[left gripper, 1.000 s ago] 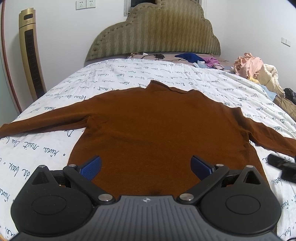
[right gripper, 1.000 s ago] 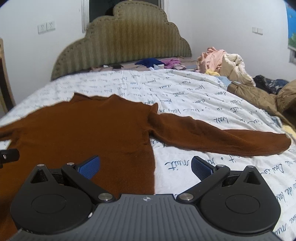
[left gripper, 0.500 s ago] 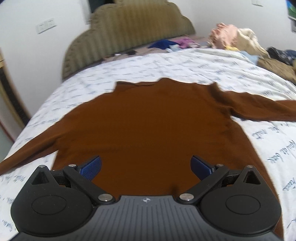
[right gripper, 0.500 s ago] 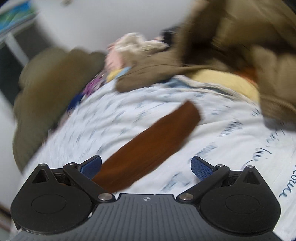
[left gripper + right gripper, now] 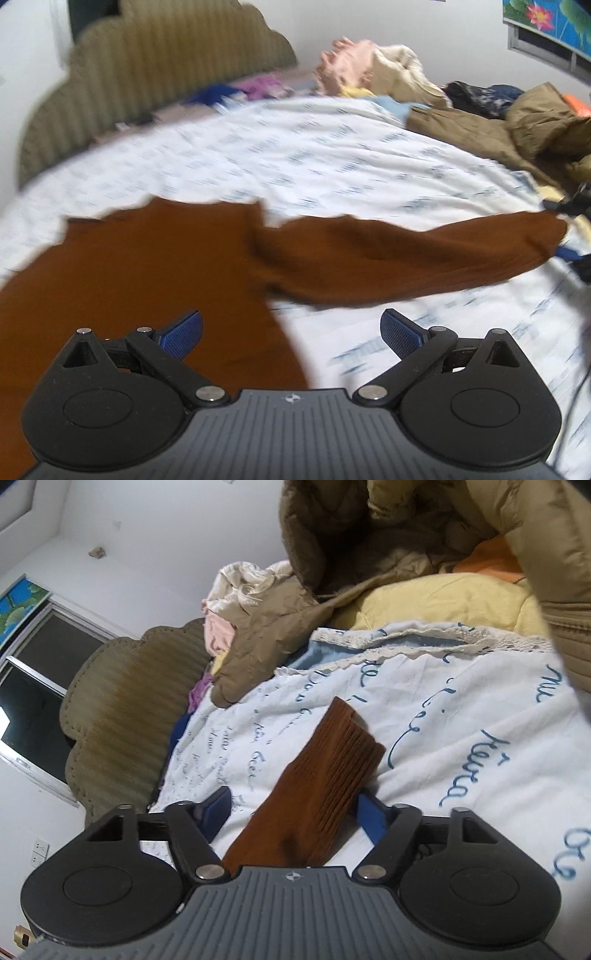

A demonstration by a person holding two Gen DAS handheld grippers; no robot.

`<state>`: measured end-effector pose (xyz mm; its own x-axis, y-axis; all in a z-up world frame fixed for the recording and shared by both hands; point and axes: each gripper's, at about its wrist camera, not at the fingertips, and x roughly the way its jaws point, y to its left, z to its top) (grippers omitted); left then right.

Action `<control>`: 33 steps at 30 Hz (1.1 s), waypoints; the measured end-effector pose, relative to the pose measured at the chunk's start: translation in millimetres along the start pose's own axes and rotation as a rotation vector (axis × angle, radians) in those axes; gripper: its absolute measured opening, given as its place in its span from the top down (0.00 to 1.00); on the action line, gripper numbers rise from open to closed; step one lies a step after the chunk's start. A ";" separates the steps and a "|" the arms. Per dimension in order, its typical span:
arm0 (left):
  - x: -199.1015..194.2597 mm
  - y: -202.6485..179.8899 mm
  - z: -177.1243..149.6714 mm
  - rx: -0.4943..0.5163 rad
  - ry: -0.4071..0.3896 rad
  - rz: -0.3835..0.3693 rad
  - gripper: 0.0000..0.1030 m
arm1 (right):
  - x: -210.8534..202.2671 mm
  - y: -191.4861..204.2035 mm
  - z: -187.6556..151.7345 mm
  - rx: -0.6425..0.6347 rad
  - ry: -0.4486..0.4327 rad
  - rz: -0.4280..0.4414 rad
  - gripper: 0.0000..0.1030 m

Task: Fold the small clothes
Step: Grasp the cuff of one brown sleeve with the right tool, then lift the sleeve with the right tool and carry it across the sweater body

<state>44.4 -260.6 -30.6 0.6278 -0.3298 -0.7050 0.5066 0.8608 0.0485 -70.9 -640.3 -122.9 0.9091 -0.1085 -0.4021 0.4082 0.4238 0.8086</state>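
1. Swung out from the sweater's body since a second ago, the right gripper (image 5: 291,814) now straddles the cuff (image 5: 343,753) of the right sleeve, jaws closing around it but not yet pinching.
2. Rolled hard onto its side, it points slightly downward across the bed (image 5: 461,716).
3. Nearer the hem, the left gripper (image 5: 291,328) hovers empty, jaws wide apart, tilted down over the brown sweater (image 5: 140,266).
4. Folding has barely begun: the sweater lies spread flat, sleeve (image 5: 406,254) stretched outward, every fold left to make.
5. Piled clothes (image 5: 373,74) crowd the bed's far side.
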 end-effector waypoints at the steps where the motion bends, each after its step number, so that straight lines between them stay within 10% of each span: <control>1: 8.4 -5.7 2.7 -0.013 0.016 -0.013 0.00 | 3.3 -1.6 1.2 -0.004 0.004 -0.003 0.46; 5: 36.0 -23.2 12.2 -0.053 0.039 -0.049 0.00 | 19.0 -11.4 5.8 0.004 0.033 -0.017 0.83; 17: 48.8 -1.1 18.9 -0.161 0.056 0.011 0.00 | 14.8 8.5 10.3 -0.044 0.030 0.155 0.84; 33: -19.0 113.4 3.5 -0.211 -0.013 0.146 0.00 | 16.1 186.5 -37.5 -0.247 0.124 0.450 0.84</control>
<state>92.0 -158.1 -9.2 0.6931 -0.2000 -0.6925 0.2763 0.9611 -0.0010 16.7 -529.3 5.4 0.9673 0.2338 -0.0983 -0.0654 0.6046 0.7938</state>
